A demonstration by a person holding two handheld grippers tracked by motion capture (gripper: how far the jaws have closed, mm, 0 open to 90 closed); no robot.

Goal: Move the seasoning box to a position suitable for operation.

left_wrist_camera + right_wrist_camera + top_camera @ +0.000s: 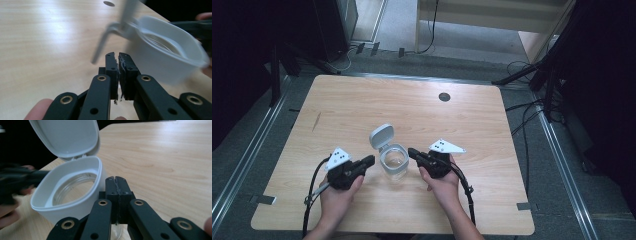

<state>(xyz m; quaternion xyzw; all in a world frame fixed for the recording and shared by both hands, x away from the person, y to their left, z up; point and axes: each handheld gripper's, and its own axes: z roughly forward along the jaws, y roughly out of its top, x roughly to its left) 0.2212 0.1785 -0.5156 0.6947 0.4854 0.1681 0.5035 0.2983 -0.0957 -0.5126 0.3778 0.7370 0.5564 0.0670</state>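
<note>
A clear jar with a white collar (394,161) stands near the table's front middle, its white hinged lid (381,135) flipped up and open at the back. My left gripper (371,159) lies just left of the jar, jaws shut with nothing between them, tips near the jar's side. In the left gripper view the jar (170,57) sits close on the right of the shut gripper (118,54). My right gripper (411,151) is just right of the jar, also shut and empty. In the right gripper view, the shut gripper (116,178) is beside the jar's white rim (72,202) and lid (67,137).
The wooden table (362,100) has a round cable hole (444,97) at the back middle. Cables trail from both grippers off the front edge. Dark stands and cables (532,105) lie on the floor to the right.
</note>
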